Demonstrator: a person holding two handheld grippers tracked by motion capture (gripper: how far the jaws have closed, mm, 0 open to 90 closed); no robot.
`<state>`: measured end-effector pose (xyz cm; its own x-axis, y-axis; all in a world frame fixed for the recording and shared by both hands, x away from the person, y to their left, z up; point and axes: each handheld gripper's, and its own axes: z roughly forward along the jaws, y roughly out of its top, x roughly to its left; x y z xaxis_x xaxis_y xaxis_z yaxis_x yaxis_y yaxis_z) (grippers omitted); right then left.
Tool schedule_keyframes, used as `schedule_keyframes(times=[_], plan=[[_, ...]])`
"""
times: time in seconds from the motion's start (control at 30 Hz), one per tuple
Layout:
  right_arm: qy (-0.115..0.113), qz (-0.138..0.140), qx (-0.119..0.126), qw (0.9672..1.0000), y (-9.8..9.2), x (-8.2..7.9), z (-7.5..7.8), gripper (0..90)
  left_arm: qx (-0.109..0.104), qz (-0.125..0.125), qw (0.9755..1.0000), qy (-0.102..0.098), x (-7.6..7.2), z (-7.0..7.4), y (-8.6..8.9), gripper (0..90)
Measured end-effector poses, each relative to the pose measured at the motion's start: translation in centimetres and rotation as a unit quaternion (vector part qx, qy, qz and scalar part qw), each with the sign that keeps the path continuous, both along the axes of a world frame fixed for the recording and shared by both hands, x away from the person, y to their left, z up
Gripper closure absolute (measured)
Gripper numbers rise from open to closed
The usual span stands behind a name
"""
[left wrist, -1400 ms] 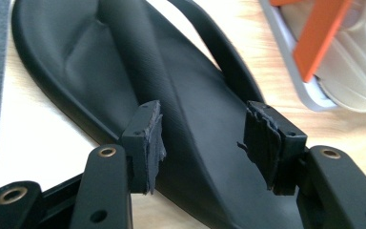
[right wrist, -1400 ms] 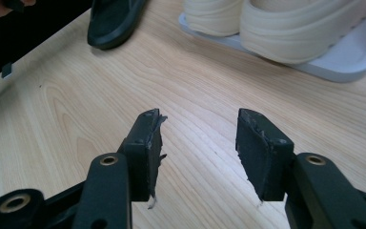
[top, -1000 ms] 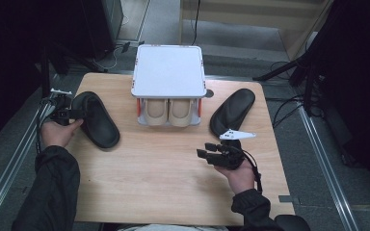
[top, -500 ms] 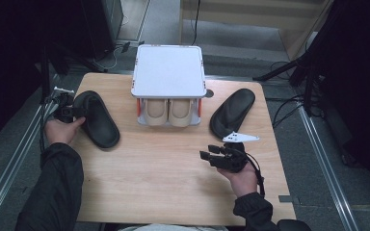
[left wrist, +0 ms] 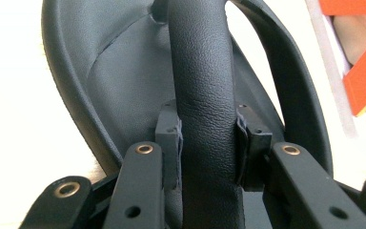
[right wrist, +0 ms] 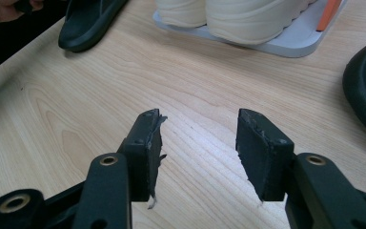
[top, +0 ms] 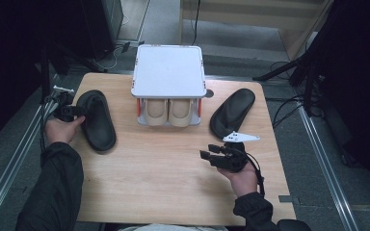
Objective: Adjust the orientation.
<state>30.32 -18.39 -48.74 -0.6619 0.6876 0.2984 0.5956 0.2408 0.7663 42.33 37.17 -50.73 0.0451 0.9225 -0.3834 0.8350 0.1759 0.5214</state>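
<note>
A black slipper lies at the table's left. My left gripper reaches into it from the left edge. In the left gripper view its jaws have just been closing, and the pads now press both sides of the slipper's strap, so my left gripper is shut on it. A second black slipper lies at the right. My right gripper hovers in front of it, over bare wood. In its own view my right gripper stands open with nothing between the pads.
A small white two-level rack with orange posts stands at the table's back centre, a pair of cream shoes on its lower shelf. Dark stands and cables surround the table; metal rails run along both sides.
The left gripper's jaws have narrowed onto the left slipper's strap, and the left hand has shifted a little. The right hand and its gripper have stayed put.
</note>
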Motion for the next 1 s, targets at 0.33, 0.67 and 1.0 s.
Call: schedule_keyframes(times=[0.33,0.67,1.0], plan=[[-0.003,0.001,0.003,1.0000,-0.1,0.1,0.1,51.7,-0.020,-0.007,0.9998,-0.001,-0.2,0.8,-0.4,69.0],[-0.004,0.002,0.006,1.0000,-0.1,0.3,0.3,51.1,-0.026,-0.024,0.9993,-0.013,-1.2,2.2,-1.5,69.0],[-0.009,-0.005,0.014,0.9999,-0.6,0.7,0.5,44.5,-0.023,-0.048,0.9985,-0.013,-2.3,3.1,-3.1,68.9]])
